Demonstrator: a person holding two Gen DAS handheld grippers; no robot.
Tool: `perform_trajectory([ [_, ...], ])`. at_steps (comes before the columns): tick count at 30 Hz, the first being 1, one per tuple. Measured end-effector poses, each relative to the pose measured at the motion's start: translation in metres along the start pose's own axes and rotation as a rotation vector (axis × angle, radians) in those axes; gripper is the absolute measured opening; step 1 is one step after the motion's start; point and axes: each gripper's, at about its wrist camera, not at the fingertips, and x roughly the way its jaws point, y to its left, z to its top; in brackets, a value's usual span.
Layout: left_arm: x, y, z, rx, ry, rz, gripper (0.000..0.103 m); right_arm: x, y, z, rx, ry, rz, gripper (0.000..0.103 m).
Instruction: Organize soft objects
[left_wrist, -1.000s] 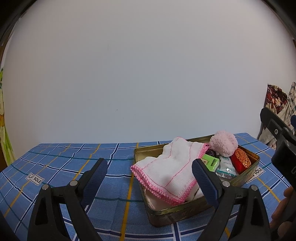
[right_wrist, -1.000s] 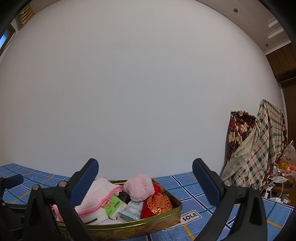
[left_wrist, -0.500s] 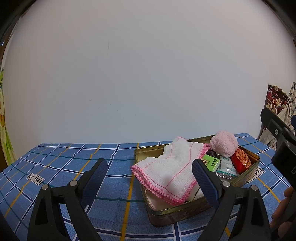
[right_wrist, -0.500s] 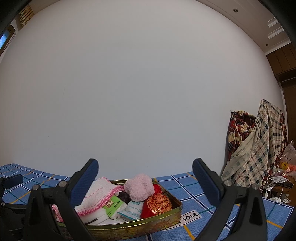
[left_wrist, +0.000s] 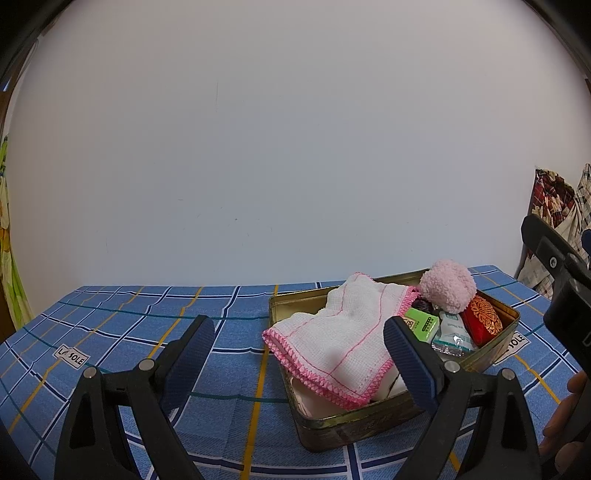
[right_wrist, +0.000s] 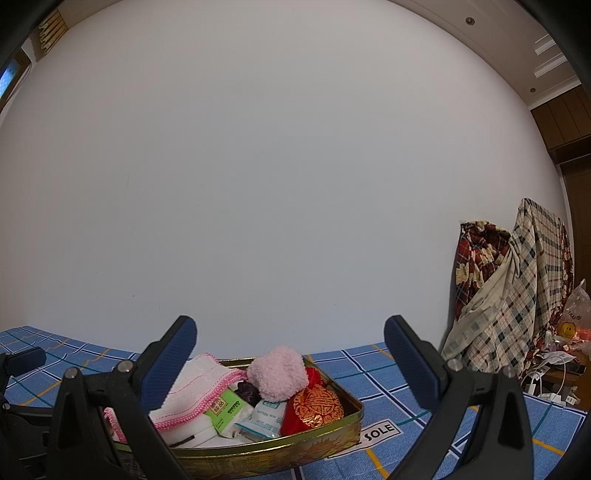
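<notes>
A gold metal tin sits on the blue checked tablecloth. It holds a white cloth with pink trim, a fluffy pink ball, a red and gold pouch, a green packet and a white sachet. My left gripper is open and empty, held near the tin's left front. My right gripper is open and empty, above the tin's near side.
A white wall stands close behind the table. Patterned blankets hang at the right, with a plastic bag and cables beside them. The right gripper's body shows at the left wrist view's right edge.
</notes>
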Motion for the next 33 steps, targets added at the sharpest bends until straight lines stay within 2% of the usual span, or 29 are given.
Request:
perform_trajectory([
  [20, -0.0007, -0.0001, -0.0005, 0.000, 0.001, 0.002, 0.095, 0.0000, -0.0004, 0.0000, 0.000, 0.000, 0.000, 0.103],
  [26, 0.0003, 0.0005, -0.0004, -0.003, 0.010, -0.026, 0.095, 0.0003, -0.0007, 0.0000, 0.000, 0.001, 0.001, 0.103],
  [33, -0.0002, 0.0002, 0.0001, -0.003, 0.012, -0.024, 0.095, 0.0017, 0.0000, -0.0012, 0.001, 0.006, 0.000, 0.103],
])
